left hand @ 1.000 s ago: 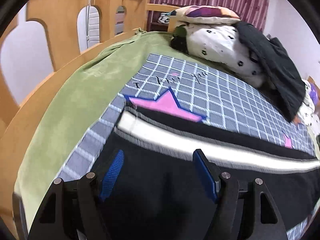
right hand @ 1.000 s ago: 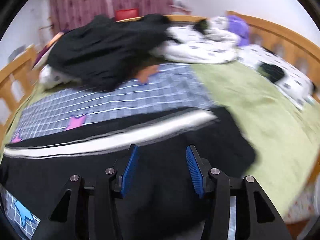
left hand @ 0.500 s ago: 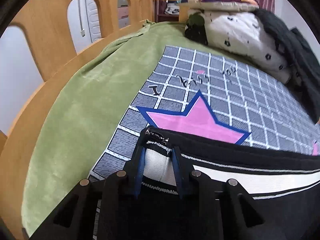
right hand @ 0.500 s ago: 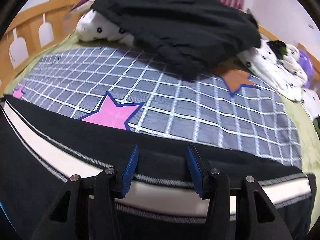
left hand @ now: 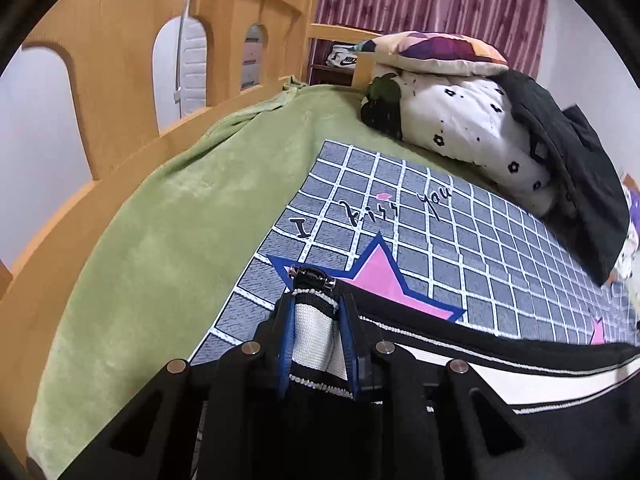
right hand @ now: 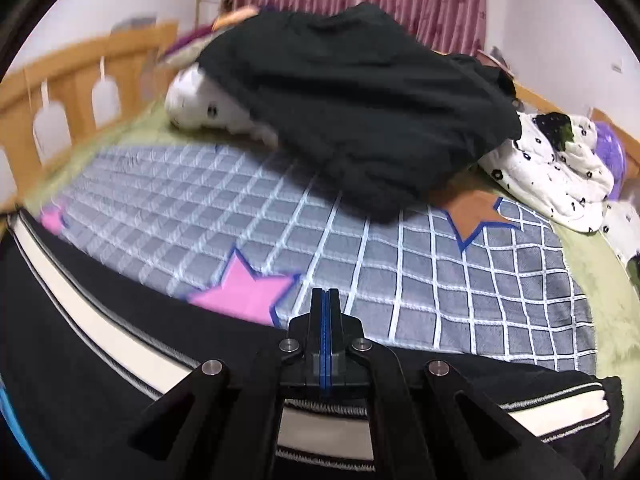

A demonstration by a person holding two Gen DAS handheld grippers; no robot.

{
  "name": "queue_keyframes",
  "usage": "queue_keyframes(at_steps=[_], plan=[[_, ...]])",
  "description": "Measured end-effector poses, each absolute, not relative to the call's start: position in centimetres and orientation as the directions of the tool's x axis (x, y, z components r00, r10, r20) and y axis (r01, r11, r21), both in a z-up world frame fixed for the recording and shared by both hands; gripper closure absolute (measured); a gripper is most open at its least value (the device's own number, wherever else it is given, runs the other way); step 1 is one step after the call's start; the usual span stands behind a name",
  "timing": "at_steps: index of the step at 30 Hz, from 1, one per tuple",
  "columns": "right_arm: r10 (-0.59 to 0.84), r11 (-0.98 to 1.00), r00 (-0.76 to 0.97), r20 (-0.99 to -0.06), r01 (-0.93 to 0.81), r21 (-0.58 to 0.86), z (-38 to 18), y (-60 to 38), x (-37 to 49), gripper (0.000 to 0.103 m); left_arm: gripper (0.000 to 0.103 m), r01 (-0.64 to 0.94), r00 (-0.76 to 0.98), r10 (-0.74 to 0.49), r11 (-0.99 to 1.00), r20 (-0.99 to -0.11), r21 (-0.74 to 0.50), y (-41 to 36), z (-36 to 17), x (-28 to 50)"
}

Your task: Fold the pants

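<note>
Black pants with a white side stripe [left hand: 520, 376] lie across the near edge of a grey checked blanket [left hand: 460, 240] on the bed. My left gripper [left hand: 316, 320] is shut on the pants' end, pinching the bunched white stripe and black hem. In the right wrist view the pants [right hand: 100, 340] run from left to right under the fingers. My right gripper [right hand: 326, 308] is shut with its blue pads pressed together; the pants' upper edge lies right under it, and whether cloth is caught between the pads is hidden.
A wooden bed rail [left hand: 120, 128] runs along the left over a green bedsheet [left hand: 160, 240]. A white flowered quilt [left hand: 460, 128], a pillow [left hand: 432, 48] and a black garment [right hand: 352, 120] are piled at the back. Pink and orange stars mark the blanket.
Both grippers were open above the pants a second ago. The left one closed on the pants' end first. The right one has just closed at the pants' upper edge.
</note>
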State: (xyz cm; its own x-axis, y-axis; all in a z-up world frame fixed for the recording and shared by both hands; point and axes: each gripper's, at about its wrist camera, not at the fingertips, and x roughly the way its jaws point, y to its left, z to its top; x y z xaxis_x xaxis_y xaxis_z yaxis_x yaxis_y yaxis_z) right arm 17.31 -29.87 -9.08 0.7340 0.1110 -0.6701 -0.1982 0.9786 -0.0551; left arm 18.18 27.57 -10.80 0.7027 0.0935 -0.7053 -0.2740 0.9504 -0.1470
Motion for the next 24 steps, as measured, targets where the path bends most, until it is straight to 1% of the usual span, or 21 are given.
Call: queue_keyframes(at_steps=[3,4,5,6,7,9,10,13,14,15,16,18,20,22,24], plan=[[0.101,0.971,0.695,-0.712,-0.225,-0.082,-10.1,-29.0,18.8,0.103,0.082,-0.293,0.664,0.08,0.942,-0.743,-0.161,28.1,-12.0,18.8],[0.128,0.966,0.676,-0.726,-0.25,-0.062,-10.4,-29.0,19.0,0.103,0.082,-0.292,0.66,0.081,0.944,-0.747,-0.156,27.9,-12.2,18.6],[0.162,0.961,0.657,-0.736,-0.275,-0.034,-10.7,-29.0,19.0,0.101,0.082,-0.287,0.658,0.08,0.946,-0.749,-0.152,27.9,-12.4,18.4],[0.188,0.955,0.638,-0.746,-0.295,-0.011,-11.0,-29.1,19.0,0.087,0.082,-0.282,0.661,0.077,0.947,-0.747,-0.152,27.8,-12.5,18.2],[0.199,0.952,0.63,-0.751,-0.306,-0.005,-11.2,-29.0,18.9,0.068,0.082,-0.28,0.663,0.077,0.948,-0.745,-0.152,27.8,-12.6,18.0],[0.224,0.935,0.605,-0.764,-0.354,-0.007,-12.1,-28.7,18.4,0.051,0.082,-0.272,0.677,0.073,0.95,-0.732,-0.157,27.8,-12.4,17.8],[0.223,0.924,0.583,-0.782,-0.382,-0.021,-12.8,-28.4,18.4,0.051,0.082,-0.27,0.679,0.073,0.95,-0.731,-0.156,27.8,-12.3,17.7],[0.161,0.894,0.502,-0.85,-0.438,-0.089,-15.9,-27.2,19.0,0.051,0.082,-0.262,0.682,0.067,0.952,-0.728,-0.157,27.7,-12.1,17.6],[0.142,0.884,0.505,-0.851,-0.451,-0.12,-16.7,-26.9,18.9,0.051,0.082,-0.259,0.684,0.067,0.953,-0.727,-0.156,27.7,-12.0,17.6],[0.148,0.881,0.516,-0.844,-0.456,-0.124,-16.6,-26.8,18.8,0.072,0.082,-0.254,0.691,0.063,0.954,-0.721,-0.16,27.7,-11.9,17.3],[0.175,0.878,0.494,-0.852,-0.469,-0.092,-16.4,-26.6,18.8,0.101,0.082,-0.252,0.694,0.06,0.953,-0.717,-0.165,27.8,-11.8,17.3],[0.146,0.877,0.511,-0.847,-0.462,-0.128,-15.8,-26.2,18.4,0.102,0.082,-0.243,0.714,0.044,0.952,-0.699,-0.188,28.0,-11.3,16.6],[0.142,0.875,0.575,-0.806,-0.454,-0.17,-14.3,-26.1,17.4,0.102,0.082,-0.235,0.737,0.031,0.948,-0.675,-0.213,28.2,-10.8,16.0],[0.186,0.897,0.631,-0.753,-0.422,-0.132,-12.3,-26.9,17.0,0.102,0.082,-0.237,0.74,0.033,0.948,-0.672,-0.215,28.4,-10.6,16.2],[0.214,0.912,0.655,-0.725,-0.399,-0.091,-11.6,-27.5,17.5,0.102,0.082,-0.256,0.733,0.061,0.947,-0.678,-0.192,28.3,-11.0,17.2]])
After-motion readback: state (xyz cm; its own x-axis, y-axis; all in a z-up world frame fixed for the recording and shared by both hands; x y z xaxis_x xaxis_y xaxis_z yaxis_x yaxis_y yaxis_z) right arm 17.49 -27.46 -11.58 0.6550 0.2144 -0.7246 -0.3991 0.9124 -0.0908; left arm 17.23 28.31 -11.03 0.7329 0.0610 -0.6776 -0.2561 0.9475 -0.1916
